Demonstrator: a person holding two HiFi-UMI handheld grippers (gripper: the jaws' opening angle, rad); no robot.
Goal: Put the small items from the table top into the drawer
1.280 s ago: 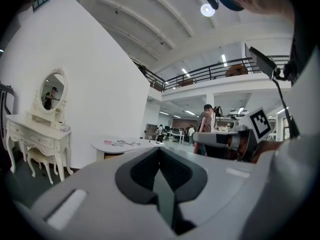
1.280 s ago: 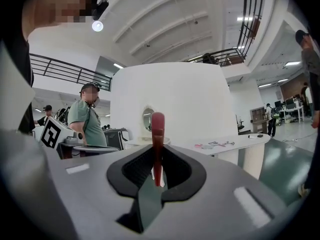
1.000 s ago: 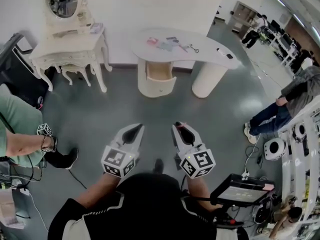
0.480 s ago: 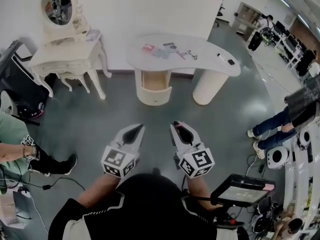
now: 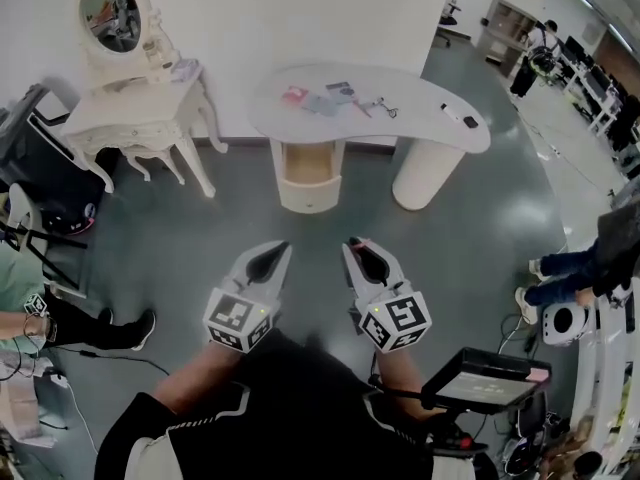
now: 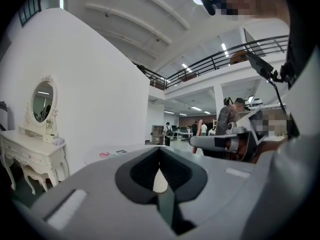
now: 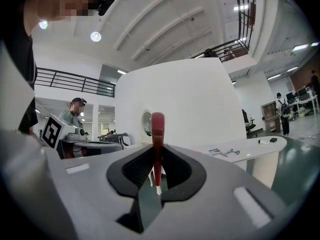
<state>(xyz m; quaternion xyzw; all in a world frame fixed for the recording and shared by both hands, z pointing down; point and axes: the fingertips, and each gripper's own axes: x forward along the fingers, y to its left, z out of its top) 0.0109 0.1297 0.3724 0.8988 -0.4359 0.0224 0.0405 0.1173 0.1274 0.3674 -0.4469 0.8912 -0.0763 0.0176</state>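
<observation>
A white curved table (image 5: 400, 103) stands far ahead in the head view, with its drawer (image 5: 307, 163) pulled open beneath. On top lie several small items: a pink one (image 5: 293, 95), cards (image 5: 335, 93), a wiry item (image 5: 385, 108) and a black one (image 5: 468, 121). My right gripper (image 5: 362, 253) is shut on a slim red stick (image 7: 158, 134) that stands upright between its jaws. My left gripper (image 5: 270, 260) is shut with nothing in it. Both are held level in front of my body, well short of the table.
A white dressing table with an oval mirror (image 5: 140, 98) stands at the left of the curved table. A seated person (image 5: 30, 308) is at the far left and another person's legs (image 5: 575, 268) at the right. A screen on a stand (image 5: 480, 378) sits by my right elbow.
The curved table and its drawer have drawn a little nearer in the head view. Both grippers keep the same pose and the right one still holds the red stick. The bystanders have slid toward the frame edges.
</observation>
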